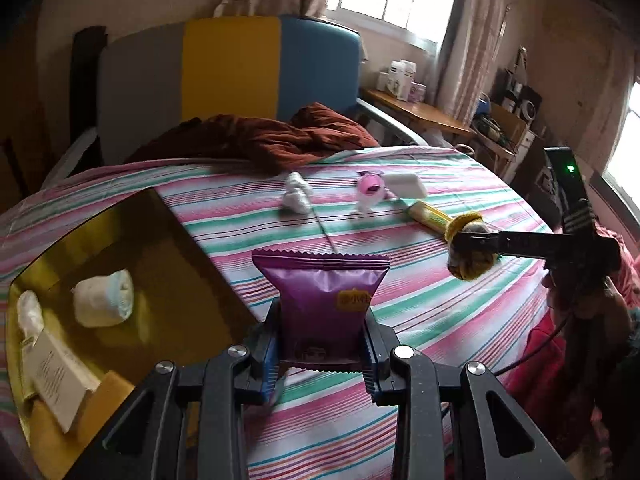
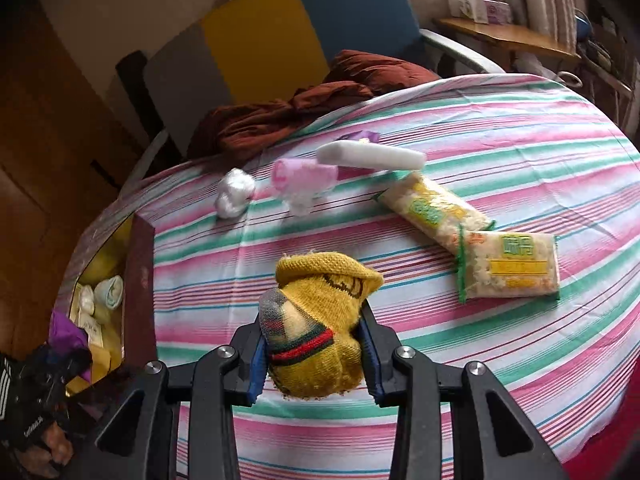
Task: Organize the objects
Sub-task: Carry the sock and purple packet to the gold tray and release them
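Behind yellow sock (image 2: 320, 320): 2 snack packets (image 2: 512, 268), white roll (image 2: 236, 196).

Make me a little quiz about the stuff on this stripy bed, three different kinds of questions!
1. True or false: the left gripper is shut on a purple snack packet.
2. What does the right gripper hold? A) a yellow knitted sock bundle B) a white foam block C) a pink toy
3. Fill in: the rolled white towel lies inside the ____ box.

Key
1. True
2. A
3. Gold. It stands open at the left of the striped sheet, where two noodle packets, the white foam block and the pink toy still lie.
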Action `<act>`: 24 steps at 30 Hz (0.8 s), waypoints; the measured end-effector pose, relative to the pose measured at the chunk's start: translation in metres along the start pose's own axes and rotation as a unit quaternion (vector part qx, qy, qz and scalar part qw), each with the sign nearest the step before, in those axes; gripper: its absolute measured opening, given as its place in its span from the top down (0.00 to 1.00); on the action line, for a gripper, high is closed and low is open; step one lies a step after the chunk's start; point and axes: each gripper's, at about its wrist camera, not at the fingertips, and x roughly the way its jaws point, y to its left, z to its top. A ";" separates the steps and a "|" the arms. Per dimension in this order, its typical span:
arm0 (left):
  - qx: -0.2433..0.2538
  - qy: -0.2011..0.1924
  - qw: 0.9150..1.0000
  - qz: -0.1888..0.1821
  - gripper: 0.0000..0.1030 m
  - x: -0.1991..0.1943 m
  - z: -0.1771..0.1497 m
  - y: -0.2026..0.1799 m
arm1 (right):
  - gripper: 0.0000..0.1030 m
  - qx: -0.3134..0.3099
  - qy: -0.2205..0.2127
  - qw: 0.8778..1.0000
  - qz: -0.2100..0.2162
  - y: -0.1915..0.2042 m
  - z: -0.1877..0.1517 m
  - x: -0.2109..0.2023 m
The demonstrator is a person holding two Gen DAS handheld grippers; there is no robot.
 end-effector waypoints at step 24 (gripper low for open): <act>-0.154 -0.049 0.983 0.090 0.67 -0.060 -0.014 0.146 | 0.63 -0.172 0.052 0.975 0.134 0.217 -0.014 0.046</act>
